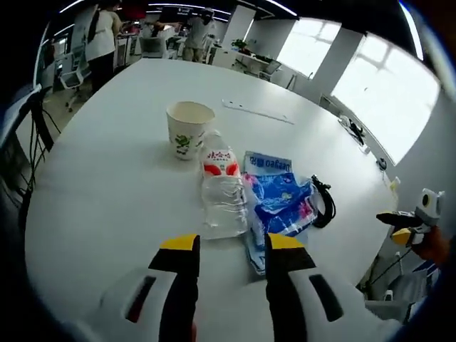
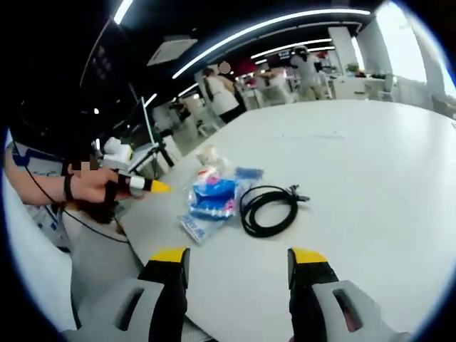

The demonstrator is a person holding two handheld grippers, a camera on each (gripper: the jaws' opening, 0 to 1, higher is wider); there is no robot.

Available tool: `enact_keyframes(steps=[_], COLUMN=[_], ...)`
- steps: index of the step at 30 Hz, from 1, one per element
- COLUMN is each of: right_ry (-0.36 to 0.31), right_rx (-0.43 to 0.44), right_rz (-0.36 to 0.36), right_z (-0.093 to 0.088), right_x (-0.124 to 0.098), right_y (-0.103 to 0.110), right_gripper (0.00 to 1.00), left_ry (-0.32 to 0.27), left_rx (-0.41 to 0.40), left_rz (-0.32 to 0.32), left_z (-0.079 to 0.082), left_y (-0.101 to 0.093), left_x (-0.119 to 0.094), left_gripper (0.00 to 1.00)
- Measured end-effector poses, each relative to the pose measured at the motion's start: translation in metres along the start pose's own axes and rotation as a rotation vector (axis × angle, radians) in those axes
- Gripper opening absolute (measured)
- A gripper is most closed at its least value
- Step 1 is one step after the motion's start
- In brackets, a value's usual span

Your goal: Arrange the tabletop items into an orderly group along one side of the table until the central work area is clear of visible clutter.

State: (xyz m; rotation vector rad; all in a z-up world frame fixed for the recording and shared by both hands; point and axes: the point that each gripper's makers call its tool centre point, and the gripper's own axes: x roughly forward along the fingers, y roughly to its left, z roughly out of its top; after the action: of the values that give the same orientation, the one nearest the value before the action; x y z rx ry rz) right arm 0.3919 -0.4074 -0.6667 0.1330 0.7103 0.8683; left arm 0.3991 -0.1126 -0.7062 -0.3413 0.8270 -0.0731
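White table (image 1: 107, 185), broad bare room from 9 to 12 o'clock. Bottle (image 1: 222, 192), blue packets (image 1: 281, 203), cup (image 1: 189, 130) and black cable (image 2: 269, 209) cluster near the table edge. Left gripper (image 1: 231, 246) and right gripper (image 2: 239, 258) both gape wide, empty. We judge a careless nudge could roll the lying bottle over the nearby edge.

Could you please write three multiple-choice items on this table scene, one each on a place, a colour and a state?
1. Where does the paper cup stand?
A. past the bottle's far end
B. on the black cable
C. inside the blue packet

2. What colour are the tips of the right gripper?
A. red
B. yellow
C. green

3. How is the bottle?
A. upright
B. lying on its side
C. held in the left gripper

Answers: 1 A, cup stands beyond the bottle. 2 B, both tips yellow. 3 B, it lies flat on the table, jaws open.
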Motion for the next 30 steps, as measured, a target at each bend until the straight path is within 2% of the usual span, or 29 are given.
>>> enact_keyframes(steps=[3,7,11,15,22,26,30], right_ry=[-0.007,-0.004,-0.041,-0.025,-0.037,-0.031,-0.029], right_rx=[0.040,0.055,0.111,0.102,0.096,0.085,0.090], right_rz=[-0.005,-0.035,-0.053,-0.057,-0.073,-0.077,-0.079], right_z=[-0.004,-0.009,-0.010,-0.014,-0.006,-0.007,-0.008], right_x=[-0.003,-0.009,-0.013,-0.012,-0.019,-0.020,-0.019], right_y=[0.000,-0.001,-0.001,0.003,0.000,0.000,0.002], right_gripper=[0.56,0.55,0.55,0.55,0.55,0.55,0.55], left_ry=[-0.002,-0.031,-0.025,-0.020,-0.022,-0.042,-0.023], left_rx=[-0.057,-0.069,-0.071,-0.059,-0.079,-0.056,-0.031], left_rz=[0.009,0.015,0.024,0.039,0.038,0.038,0.043], left_z=[-0.004,0.006,0.008,0.010,0.016,0.021,0.014], left_y=[-0.004,-0.009,-0.007,-0.002,-0.001,-0.003,-0.003], left_x=[0.009,0.017,0.027,0.034,0.042,0.046,0.050], left_gripper=[0.33,0.33,0.31,0.30,0.32,0.34,0.36])
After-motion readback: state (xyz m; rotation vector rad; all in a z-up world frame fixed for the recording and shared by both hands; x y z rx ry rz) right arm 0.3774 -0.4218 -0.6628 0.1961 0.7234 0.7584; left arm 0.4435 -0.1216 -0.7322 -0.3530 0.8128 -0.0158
